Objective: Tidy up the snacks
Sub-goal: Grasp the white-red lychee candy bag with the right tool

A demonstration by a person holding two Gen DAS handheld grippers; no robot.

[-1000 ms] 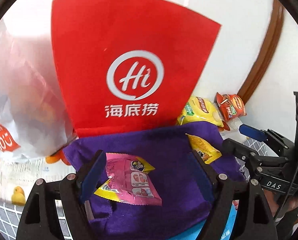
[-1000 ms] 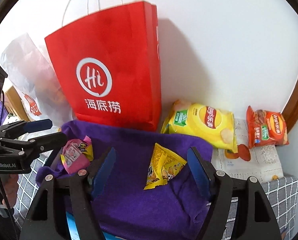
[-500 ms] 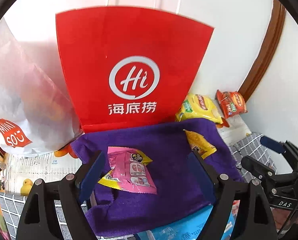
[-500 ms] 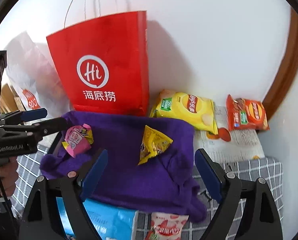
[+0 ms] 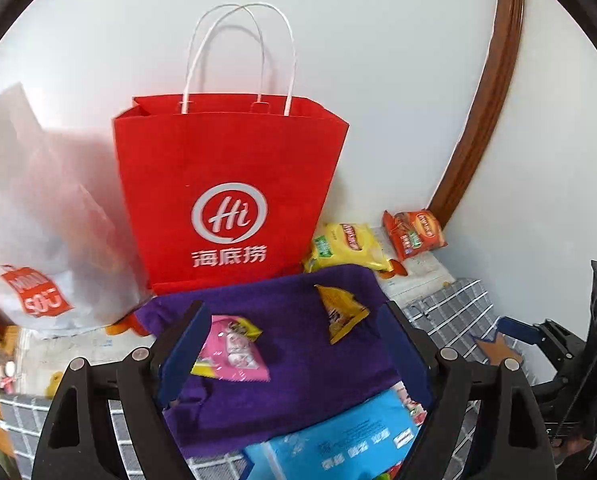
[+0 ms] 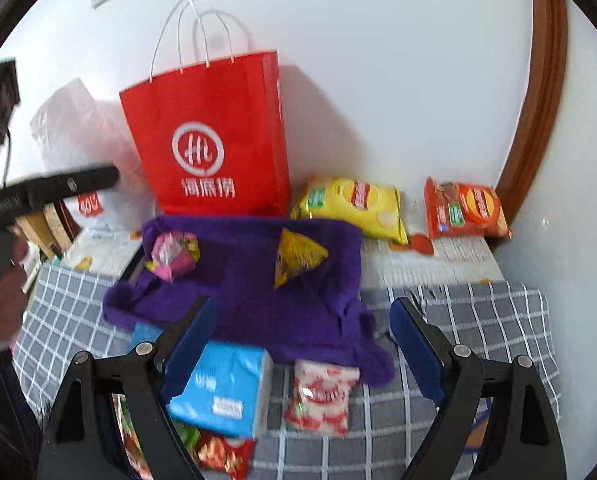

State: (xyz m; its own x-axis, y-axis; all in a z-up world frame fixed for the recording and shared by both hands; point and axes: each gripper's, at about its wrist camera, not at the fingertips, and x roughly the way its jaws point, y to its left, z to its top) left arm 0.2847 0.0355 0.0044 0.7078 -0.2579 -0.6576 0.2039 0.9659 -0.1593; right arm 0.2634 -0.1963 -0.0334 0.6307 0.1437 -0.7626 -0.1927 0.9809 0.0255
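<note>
A purple cloth [image 5: 290,356] [image 6: 250,288] lies on the checked table, in front of a red paper bag [image 5: 226,204] [image 6: 210,140]. On the cloth lie a pink snack packet [image 5: 230,348] [image 6: 172,256] and a yellow snack packet [image 5: 338,312] [image 6: 296,258]. My left gripper [image 5: 294,356] is open and empty, above the cloth's near part. My right gripper [image 6: 302,344] is open and empty, above the cloth's near edge. A blue pack [image 5: 338,440] [image 6: 222,388] and a red-white candy bag [image 6: 322,396] lie at the cloth's near edge.
A yellow chip bag [image 5: 348,246] [image 6: 350,204] and an orange chip bag [image 5: 414,234] [image 6: 466,210] lie by the wall at the back right. A white plastic bag [image 5: 38,240] [image 6: 78,132] stands left of the red bag. More snack packets [image 6: 218,452] lie near the front.
Both grippers have pulled back and up from the cloth, so more of the table and the bag's handles show. The packets have not moved.
</note>
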